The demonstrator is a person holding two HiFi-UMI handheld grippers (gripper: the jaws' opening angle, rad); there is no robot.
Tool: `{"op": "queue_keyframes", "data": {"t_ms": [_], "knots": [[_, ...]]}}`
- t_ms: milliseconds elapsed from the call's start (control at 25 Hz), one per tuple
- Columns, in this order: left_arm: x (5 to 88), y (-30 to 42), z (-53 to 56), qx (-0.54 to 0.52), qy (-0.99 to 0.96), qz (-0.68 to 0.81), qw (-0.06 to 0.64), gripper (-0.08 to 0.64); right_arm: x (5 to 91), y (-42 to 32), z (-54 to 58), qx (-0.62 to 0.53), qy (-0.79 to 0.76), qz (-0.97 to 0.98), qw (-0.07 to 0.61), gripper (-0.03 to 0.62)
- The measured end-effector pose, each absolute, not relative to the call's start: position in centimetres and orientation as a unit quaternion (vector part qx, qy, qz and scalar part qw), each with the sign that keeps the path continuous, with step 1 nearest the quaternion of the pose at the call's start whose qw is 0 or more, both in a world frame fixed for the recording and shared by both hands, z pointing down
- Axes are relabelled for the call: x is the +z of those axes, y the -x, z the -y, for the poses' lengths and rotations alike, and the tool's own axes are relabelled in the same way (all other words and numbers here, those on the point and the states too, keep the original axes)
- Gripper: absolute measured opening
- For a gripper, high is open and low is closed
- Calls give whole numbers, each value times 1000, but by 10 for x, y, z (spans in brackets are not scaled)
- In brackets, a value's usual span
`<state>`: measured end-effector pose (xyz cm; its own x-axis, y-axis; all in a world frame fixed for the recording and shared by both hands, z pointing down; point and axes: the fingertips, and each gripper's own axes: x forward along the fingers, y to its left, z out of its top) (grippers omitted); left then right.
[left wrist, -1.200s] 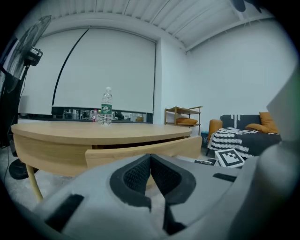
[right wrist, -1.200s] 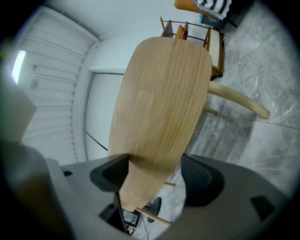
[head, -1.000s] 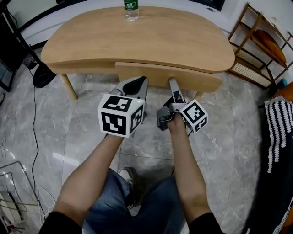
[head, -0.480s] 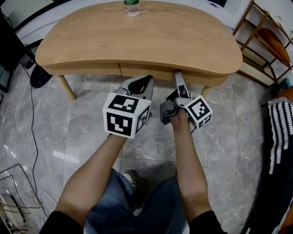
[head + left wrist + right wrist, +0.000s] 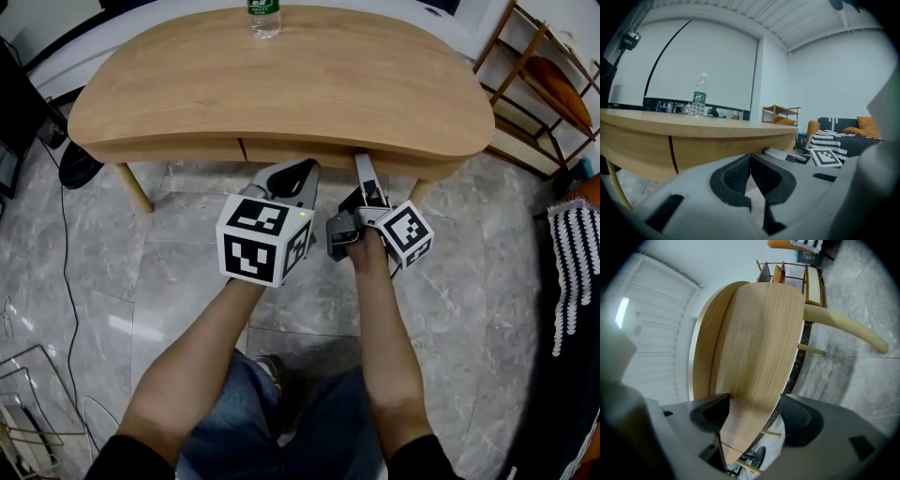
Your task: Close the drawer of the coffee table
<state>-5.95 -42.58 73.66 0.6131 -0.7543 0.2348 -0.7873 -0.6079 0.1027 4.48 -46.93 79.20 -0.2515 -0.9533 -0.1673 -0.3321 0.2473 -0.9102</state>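
Your left tongs (image 5: 292, 174) are pressed together on nothing, held just in front of the light wooden, bean-shaped bench (image 5: 281, 84). Your right tongs (image 5: 362, 165) stand apart with their tips against the bench's front edge. The wooden drawer (image 5: 300, 152) sits flush in that front, and a clear plastic water bottle with a green label (image 5: 264, 17) stands at the far edge.

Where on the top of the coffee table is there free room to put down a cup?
Nearly the whole table top is bare, from the water bottle at the far edge to the front edge. It is crowded only at the front, by the left gripper and right gripper.
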Motion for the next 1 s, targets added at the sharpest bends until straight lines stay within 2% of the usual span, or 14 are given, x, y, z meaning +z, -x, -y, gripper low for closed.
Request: {"op": "queue_keyframes", "data": {"t_ms": [440, 640, 840, 1000], "knots": [[718, 64, 398, 92, -883, 452, 88, 3, 770, -42, 429, -381, 469, -722, 338, 309], [707, 70, 378, 99, -878, 462, 76, 3, 747, -34, 402, -338, 472, -764, 282, 249], [700, 79, 361, 101, -869, 477, 87, 3, 720, -31, 378, -271, 490, -808, 183, 150], [669, 76, 359, 129, -870, 471, 67, 3, 686, -23, 365, -232, 497, -828, 112, 129]]}}
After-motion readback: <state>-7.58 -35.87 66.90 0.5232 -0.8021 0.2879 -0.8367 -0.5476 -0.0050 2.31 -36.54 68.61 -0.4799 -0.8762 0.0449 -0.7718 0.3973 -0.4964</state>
